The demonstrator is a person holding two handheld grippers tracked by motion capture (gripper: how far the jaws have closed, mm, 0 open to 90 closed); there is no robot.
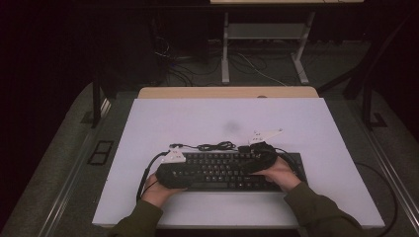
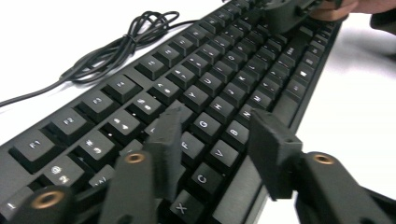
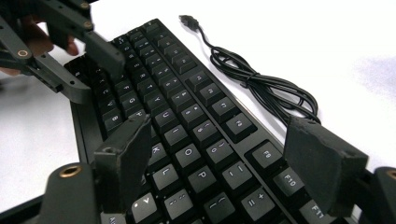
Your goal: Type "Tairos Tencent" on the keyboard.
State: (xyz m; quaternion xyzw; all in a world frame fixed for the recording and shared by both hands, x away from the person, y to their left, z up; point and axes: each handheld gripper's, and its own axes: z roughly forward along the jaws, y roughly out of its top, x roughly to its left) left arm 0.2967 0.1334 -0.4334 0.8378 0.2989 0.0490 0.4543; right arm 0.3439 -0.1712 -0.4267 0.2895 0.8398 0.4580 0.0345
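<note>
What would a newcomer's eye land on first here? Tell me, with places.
First, the black keyboard lying across the near middle of the white table, with a hand-held gripper over each end: the left gripper open above its left keys, the right gripper open above its right keys. Next, the keyboard's bundled cable, unplugged, lies on the table just behind it.

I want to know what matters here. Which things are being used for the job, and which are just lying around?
In the job:
- black rectangular plastic keyboard
- left gripper, fingers apart over the keys
- right gripper, fingers apart over the keys

Just lying about:
- keyboard's coiled black cable, plug loose
- white table top
- grey desk frame on the floor behind
</note>
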